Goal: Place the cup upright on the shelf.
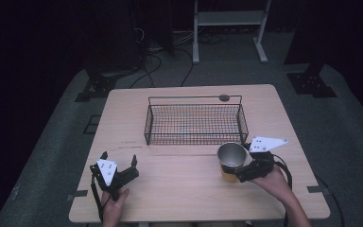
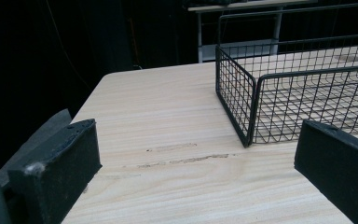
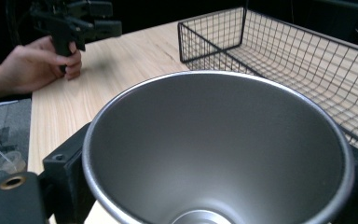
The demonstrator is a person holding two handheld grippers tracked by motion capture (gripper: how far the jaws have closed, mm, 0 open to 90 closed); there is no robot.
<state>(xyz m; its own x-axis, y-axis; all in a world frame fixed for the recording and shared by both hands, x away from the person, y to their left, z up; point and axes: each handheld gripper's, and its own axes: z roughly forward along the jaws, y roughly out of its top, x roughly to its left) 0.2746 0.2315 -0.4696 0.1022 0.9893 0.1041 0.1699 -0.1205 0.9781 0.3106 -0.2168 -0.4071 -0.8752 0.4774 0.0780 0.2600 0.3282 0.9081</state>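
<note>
A metal cup (image 1: 230, 159) with a silver inside and a yellowish outside stands upright just in front of the wire basket's near right corner. My right gripper (image 1: 238, 171) is shut on the cup, one jaw on each side of it (image 3: 214, 154). The black wire basket (image 1: 194, 124) sits empty at the middle of the wooden table (image 1: 179, 189). My left gripper (image 1: 119, 161) is open near the table's front left, held by a hand, with nothing between its jaws. In the left gripper view the basket's near left corner (image 2: 251, 107) lies ahead to the right.
A small dark round disc (image 1: 224, 98) lies on the table behind the basket. Faint scuff marks (image 2: 182, 158) cross the wood in front of the basket. A white metal stand (image 1: 229, 28) and cables are on the floor beyond the table.
</note>
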